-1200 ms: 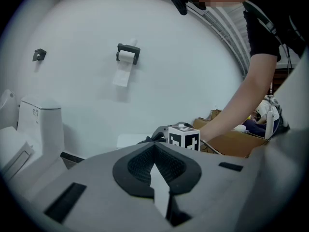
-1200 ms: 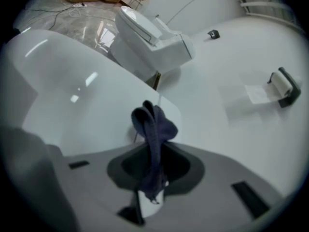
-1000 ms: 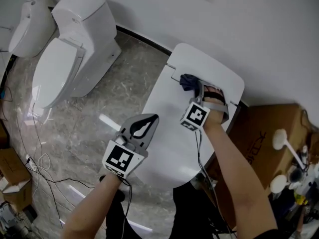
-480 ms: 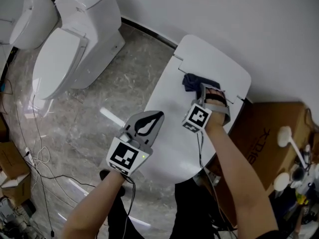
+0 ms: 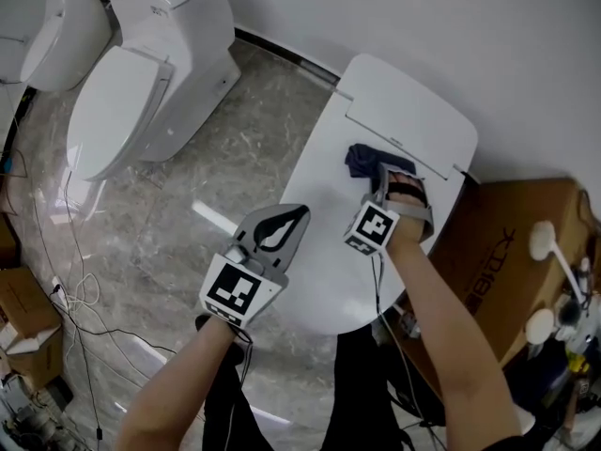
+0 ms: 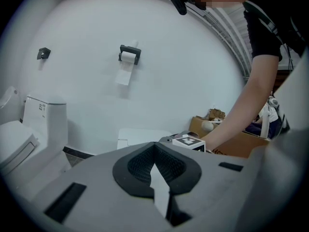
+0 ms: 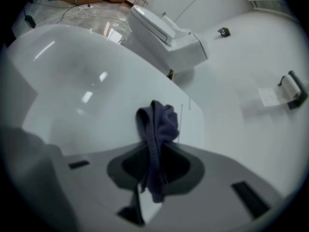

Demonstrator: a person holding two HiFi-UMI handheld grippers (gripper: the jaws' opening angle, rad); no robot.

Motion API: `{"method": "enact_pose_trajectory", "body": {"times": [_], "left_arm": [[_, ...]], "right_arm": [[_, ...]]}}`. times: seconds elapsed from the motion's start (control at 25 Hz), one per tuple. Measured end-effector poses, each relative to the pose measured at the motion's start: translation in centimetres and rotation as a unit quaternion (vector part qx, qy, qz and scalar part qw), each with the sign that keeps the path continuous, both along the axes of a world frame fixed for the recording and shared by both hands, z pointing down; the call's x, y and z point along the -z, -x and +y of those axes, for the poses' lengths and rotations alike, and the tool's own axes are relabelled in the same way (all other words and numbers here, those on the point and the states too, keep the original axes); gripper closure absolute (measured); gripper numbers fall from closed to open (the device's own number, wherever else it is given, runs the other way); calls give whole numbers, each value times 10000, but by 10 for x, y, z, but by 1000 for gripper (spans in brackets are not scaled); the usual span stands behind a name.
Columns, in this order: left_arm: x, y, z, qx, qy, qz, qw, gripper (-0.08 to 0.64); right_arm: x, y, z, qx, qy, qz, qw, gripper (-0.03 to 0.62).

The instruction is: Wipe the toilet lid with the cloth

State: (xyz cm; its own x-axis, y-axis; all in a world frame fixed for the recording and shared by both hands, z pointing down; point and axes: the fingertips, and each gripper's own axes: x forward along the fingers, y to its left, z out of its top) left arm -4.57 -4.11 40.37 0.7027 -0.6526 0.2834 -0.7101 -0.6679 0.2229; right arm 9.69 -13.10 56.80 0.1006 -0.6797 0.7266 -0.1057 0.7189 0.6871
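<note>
The white toilet lid point(image 5: 329, 242) lies shut, running from the tank down toward me. A dark blue cloth point(image 5: 364, 162) is bunched on the lid's upper part, just below the hinge line. My right gripper point(image 5: 380, 178) is shut on the cloth point(image 7: 157, 129), which sticks out past the jaw tips and rests on the lid point(image 7: 87, 86). My left gripper point(image 5: 278, 231) hovers at the lid's left edge, shut and holding nothing; in the left gripper view its jaws point(image 6: 155, 170) meet with nothing between them.
A second white toilet point(image 5: 131, 92) and a third fixture point(image 5: 56, 36) stand to the left on the marble floor point(image 5: 235, 158). A cardboard box point(image 5: 507, 242) sits right of the toilet. Cables point(image 5: 56, 299) trail on the floor. A paper holder point(image 6: 129, 54) hangs on the wall.
The right gripper with the cloth has slid a little down the lid, away from the hinge. The left gripper has stayed beside the lid's left edge.
</note>
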Motion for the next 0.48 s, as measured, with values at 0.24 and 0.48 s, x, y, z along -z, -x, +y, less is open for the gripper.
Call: {"method": "enact_pose_trajectory", "body": {"times": [0.24, 0.48], "left_arm": [[4, 3, 19, -146, -20, -68, 9999, 548], [1, 7, 32, -223, -44, -82, 9997, 548]], "right_arm": [[-1, 12, 26, -15, 69, -36, 10000, 512], [-2, 20, 45, -47, 55, -46, 10000, 511]]}}
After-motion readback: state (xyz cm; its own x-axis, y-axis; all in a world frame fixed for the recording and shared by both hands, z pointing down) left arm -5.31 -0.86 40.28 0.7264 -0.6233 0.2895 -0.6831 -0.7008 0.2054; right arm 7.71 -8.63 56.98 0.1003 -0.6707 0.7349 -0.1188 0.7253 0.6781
